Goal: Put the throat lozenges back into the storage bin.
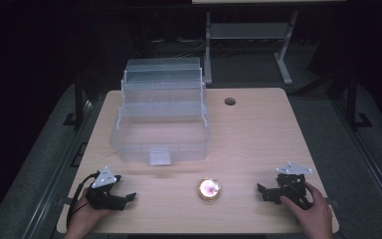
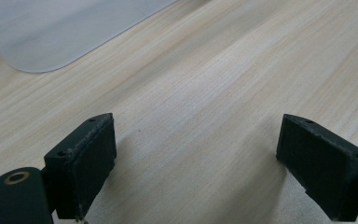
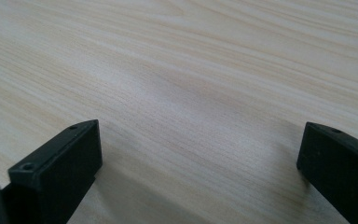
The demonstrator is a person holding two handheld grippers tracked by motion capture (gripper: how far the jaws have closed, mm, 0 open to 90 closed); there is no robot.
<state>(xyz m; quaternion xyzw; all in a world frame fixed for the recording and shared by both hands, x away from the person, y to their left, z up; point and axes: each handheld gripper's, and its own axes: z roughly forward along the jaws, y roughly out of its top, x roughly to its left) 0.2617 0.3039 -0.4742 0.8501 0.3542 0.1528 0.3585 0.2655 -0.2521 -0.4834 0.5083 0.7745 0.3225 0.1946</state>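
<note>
A clear plastic tiered box stands open at the table's back left, its latch facing the front. A small round gold-rimmed object with a pinkish top lies near the front edge, between both hands. My left gripper rests on the table at the front left, jaws wide apart with bare wood between them. A corner of the clear box shows ahead of it. My right gripper rests at the front right, also open over bare wood.
The light wooden table has a round cable hole at the back. A white metal frame stands on the dark floor behind the table. A hand holds each gripper at the front edge.
</note>
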